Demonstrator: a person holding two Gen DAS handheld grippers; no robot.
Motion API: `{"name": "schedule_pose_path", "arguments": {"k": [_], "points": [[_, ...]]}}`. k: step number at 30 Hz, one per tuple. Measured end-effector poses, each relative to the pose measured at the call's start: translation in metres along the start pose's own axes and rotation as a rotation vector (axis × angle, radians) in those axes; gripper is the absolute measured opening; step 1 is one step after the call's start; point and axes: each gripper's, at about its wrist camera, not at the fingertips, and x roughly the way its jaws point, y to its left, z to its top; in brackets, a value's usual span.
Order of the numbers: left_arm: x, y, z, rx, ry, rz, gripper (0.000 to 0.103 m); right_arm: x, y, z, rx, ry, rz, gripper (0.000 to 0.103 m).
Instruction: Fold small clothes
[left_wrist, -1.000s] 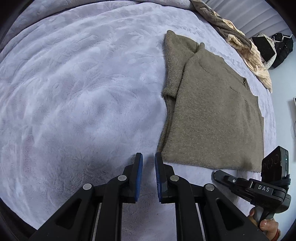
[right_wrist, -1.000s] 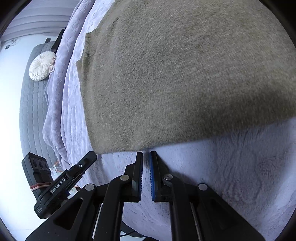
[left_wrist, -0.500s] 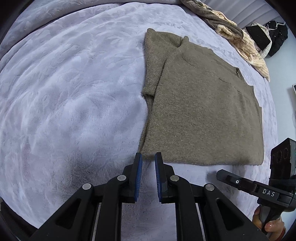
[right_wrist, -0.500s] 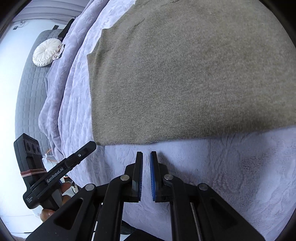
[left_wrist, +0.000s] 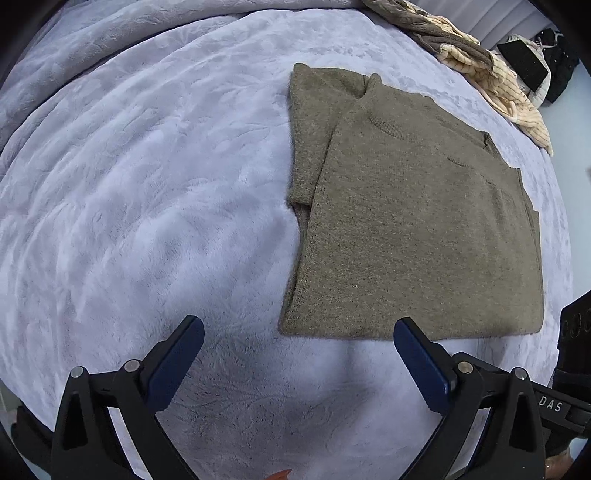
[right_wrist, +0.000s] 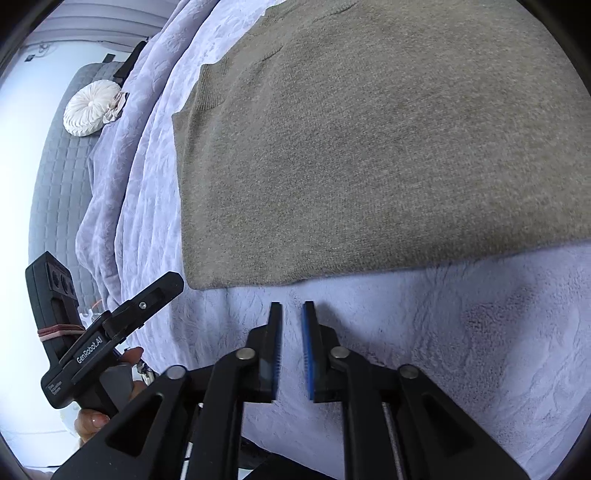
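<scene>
From the left wrist view, the left tool points steeply down at the lavender blanket on the bed, its jaws opening and spread wide with only bare blanket between them. The brown sweater lies flat on the blanket just beyond the fingertips; its near hem runs across in front of the tool, and the right blue pad overlaps the hem in the picture, though whether it touches the knit cannot be told. The sweater's left sleeve is folded in along its left side, and the collar lies at the far end. Beyond the sweater, at the bed's far right edge, sits a heap of cream and brown clothes. The right tool's body shows at the lower right border.

From the right wrist view, the right tool hangs over the blanket with its jaws opening, parted by a narrow gap and gripping nothing. The sweater fills the upper part of the picture, its hem lying a short way ahead of the fingertips, not touching them. The left tool is at lower left, off the sweater's corner, held by a hand. A round cream cushion rests on grey quilted bedding farther off.
</scene>
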Motion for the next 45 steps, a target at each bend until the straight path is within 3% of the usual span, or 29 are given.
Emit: {"name": "schedule_pose_path", "arguments": {"k": [2, 3, 14, 21, 29, 35, 37, 38, 39, 45], "points": [[0.002, -0.002, 0.001, 0.004, 0.003, 0.016, 0.103, -0.003, -0.001, 0.001, 0.003, -0.007, -0.001, 0.049], [0.003, -0.003, 0.001, 0.007, 0.004, 0.026, 0.103, -0.005, -0.002, 0.001, 0.004, -0.012, 0.005, 0.051], [0.013, -0.005, 0.006, 0.004, 0.030, 0.042, 0.103, -0.004, -0.001, 0.001, 0.003, -0.010, 0.015, 0.051], [0.014, -0.003, 0.014, 0.011, 0.026, 0.019, 0.103, 0.002, 0.000, 0.002, 0.029, -0.003, 0.076, 0.051], [0.010, 0.022, 0.051, -0.038, -0.026, -0.149, 0.103, 0.032, -0.008, 0.006, 0.161, -0.005, 0.244, 0.051], [0.034, 0.028, 0.083, -0.030, 0.042, -0.320, 0.103, 0.056, -0.009, 0.014, 0.271, -0.066, 0.372, 0.052], [0.041, 0.022, 0.091, -0.036, 0.059, -0.371, 0.103, 0.061, -0.011, 0.019, 0.322, -0.076, 0.450, 0.044], [0.045, 0.022, 0.096, -0.041, 0.069, -0.398, 0.103, 0.063, -0.012, 0.021, 0.346, -0.078, 0.488, 0.020], [0.044, 0.024, 0.097, -0.044, 0.076, -0.421, 0.103, 0.064, -0.014, 0.025, 0.364, -0.079, 0.513, 0.009], [0.066, 0.015, 0.125, -0.070, 0.155, -0.617, 0.103, 0.024, 0.002, 0.047, 0.271, -0.141, 0.623, 0.009]]}}
